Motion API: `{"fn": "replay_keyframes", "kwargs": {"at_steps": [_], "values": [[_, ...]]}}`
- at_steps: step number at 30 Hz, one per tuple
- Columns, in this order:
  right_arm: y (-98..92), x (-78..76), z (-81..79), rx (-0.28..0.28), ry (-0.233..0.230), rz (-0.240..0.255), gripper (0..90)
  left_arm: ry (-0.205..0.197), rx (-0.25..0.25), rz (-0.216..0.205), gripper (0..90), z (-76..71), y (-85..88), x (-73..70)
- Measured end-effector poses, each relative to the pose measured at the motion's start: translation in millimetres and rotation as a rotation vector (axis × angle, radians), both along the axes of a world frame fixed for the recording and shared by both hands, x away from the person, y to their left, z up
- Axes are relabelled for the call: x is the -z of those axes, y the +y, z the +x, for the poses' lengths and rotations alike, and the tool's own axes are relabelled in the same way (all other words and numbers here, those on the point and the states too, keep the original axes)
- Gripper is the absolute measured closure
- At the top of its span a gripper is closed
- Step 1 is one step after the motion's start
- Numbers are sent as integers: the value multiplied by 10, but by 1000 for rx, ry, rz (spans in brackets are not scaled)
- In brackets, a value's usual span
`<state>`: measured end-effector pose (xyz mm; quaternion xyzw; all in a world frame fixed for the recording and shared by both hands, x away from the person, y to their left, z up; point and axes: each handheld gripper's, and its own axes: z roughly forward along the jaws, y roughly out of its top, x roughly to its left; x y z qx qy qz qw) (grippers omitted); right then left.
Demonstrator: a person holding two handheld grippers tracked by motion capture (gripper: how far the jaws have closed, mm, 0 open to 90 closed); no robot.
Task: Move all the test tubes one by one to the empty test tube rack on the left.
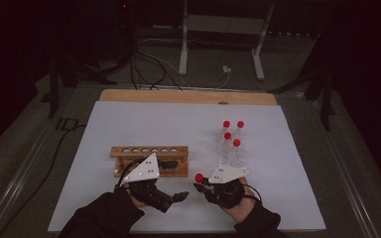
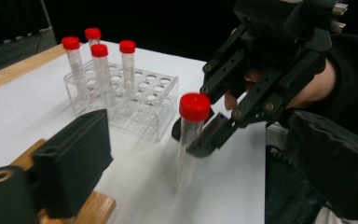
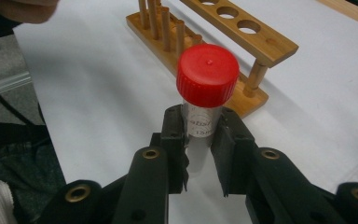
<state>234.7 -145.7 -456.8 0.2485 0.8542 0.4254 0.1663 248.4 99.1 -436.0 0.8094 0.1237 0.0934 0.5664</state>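
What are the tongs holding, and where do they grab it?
The right tongs pinch a red-capped tube just under its cap, on the clear upper part. The left tongs are open and hold nothing.

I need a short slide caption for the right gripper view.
Right gripper clamps a red-capped tube upright above the white table, wooden rack behind.

We see the wooden rack (image 1: 149, 151) on the table (image 1: 129, 119) left of centre, toward the near edge. The clear rack (image 1: 234, 157) stands to its right, with four tubes (image 1: 236, 148) in it. Between the racks, nearer the near edge, the right gripper (image 1: 203, 184) holds one tube (image 1: 199, 177) upright above the table.
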Motion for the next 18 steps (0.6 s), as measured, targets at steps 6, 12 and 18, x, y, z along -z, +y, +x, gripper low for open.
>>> {"fn": "replay_keyframes", "kwargs": {"at_steps": [6, 12, 18], "values": [[3, -8, -15, -7, 1, 3, 746, -10, 22, -6, 233, 37, -105, -2], [-1, -13, -22, -13, 4, 5, 746, -24, 37, 12, 337, 51, -230, 31], [4, -9, -26, -16, 5, 3, 746, -22, 32, 31, 422, 76, -310, 54]]}}
